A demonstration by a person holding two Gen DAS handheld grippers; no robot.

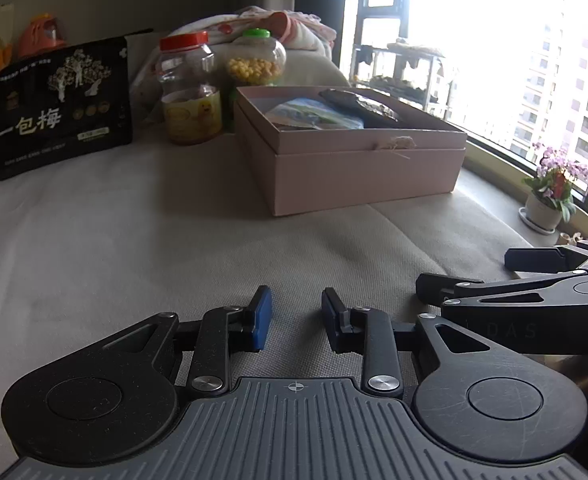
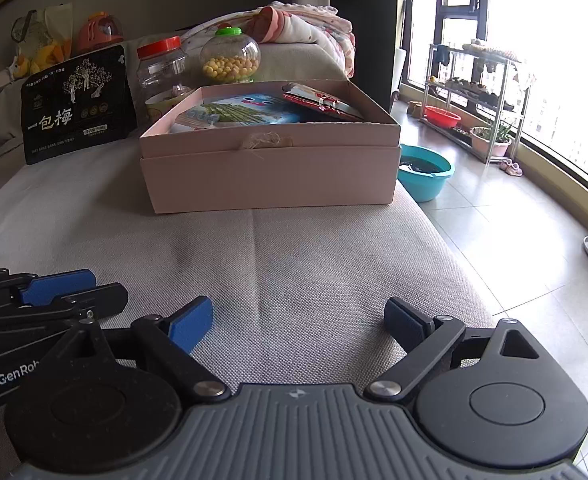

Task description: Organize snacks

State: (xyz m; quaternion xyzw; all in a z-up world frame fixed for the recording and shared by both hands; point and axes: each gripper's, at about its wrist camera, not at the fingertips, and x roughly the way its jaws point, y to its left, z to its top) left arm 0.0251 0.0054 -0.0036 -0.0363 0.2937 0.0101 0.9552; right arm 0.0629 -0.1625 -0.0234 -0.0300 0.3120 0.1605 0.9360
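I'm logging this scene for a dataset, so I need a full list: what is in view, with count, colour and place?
Box: one, pink, open, on the grey cushion.
Snack packets: several, blue, green, red, inside the box.
Pouch: one, black, upright, left of the box.
Red-lidded jar: one, clear, behind the box's left end.
Green-lidded jar: one, clear, yellow balls inside, behind the box.
Basin: one, teal, on the floor.
Flowerpot: one, white, pink flowers, by the window.
Left gripper: jaws nearly closed, empty.
Right gripper: jaws open, empty.
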